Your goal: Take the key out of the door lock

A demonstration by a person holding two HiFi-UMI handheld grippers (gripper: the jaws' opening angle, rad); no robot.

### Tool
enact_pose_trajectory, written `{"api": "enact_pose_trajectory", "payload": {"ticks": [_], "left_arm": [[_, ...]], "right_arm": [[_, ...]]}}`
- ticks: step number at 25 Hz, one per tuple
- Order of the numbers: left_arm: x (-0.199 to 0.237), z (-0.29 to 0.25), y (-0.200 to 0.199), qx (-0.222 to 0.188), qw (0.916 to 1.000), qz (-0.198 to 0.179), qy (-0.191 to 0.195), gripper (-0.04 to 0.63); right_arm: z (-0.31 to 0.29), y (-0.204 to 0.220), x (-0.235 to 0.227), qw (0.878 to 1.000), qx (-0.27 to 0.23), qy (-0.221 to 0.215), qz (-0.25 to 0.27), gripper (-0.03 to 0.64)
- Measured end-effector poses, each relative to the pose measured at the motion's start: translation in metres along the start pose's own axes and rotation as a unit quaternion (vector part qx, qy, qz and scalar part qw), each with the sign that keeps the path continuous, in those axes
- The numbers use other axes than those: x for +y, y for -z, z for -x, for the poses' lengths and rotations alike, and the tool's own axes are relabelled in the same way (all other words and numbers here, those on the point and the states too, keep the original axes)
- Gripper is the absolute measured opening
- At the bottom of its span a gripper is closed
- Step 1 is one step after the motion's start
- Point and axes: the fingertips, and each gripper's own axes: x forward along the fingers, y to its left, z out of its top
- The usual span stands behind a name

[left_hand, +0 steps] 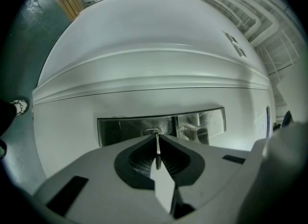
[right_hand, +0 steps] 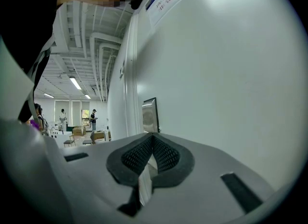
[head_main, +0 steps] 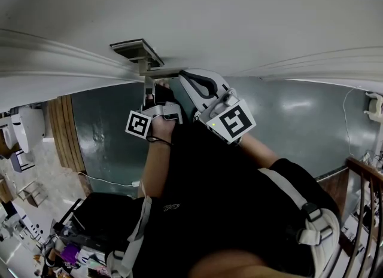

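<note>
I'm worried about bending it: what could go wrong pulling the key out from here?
The left tool grips the thin key, its tip at the lock; a skewed pull could bend or jam it. The narrow grip might slip and drop the key. The right tool, near the door, could scrape it.

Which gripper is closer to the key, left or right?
Left. The left gripper is pinching the key right at the lock plate. The right gripper is shut on nothing, off to the side along the door, not touching the key.
</note>
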Motion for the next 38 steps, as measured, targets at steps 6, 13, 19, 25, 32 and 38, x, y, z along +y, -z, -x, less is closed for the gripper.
{"api": "enact_pose_trajectory", "payload": {"ticks": [6, 13, 19, 25, 32, 38], "left_arm": [[-0.002, 0.01, 0.006, 0.002, 1.0, -0.007, 0.003, 0.035], [-0.006, 0.023, 0.011, -0.006, 0.9999, -0.01, 0.004, 0.035], [-0.009, 0.039, 0.017, -0.009, 0.9998, -0.016, 0.003, 0.035], [-0.011, 0.052, 0.02, -0.012, 0.9997, -0.021, -0.004, 0.035], [-0.005, 0.069, 0.02, -0.006, 0.9994, -0.027, -0.019, 0.035], [-0.001, 0.091, 0.024, 0.006, 0.9984, -0.04, -0.039, 0.035]], "right_arm": [[0.003, 0.001, 0.006, 1.0, -0.002, -0.011, 0.004, 0.008], [0.01, 0.002, 0.013, 1.0, 0.002, -0.024, 0.004, 0.008], [0.02, 0.009, 0.02, 0.999, 0.015, -0.03, -0.003, 0.008], [0.026, 0.012, 0.026, 0.999, 0.011, -0.039, -0.012, 0.008], [0.034, 0.029, 0.023, 0.999, 0.023, -0.026, -0.028, 0.008], [0.048, 0.046, 0.025, 0.998, 0.041, -0.012, -0.05, 0.008]]}}
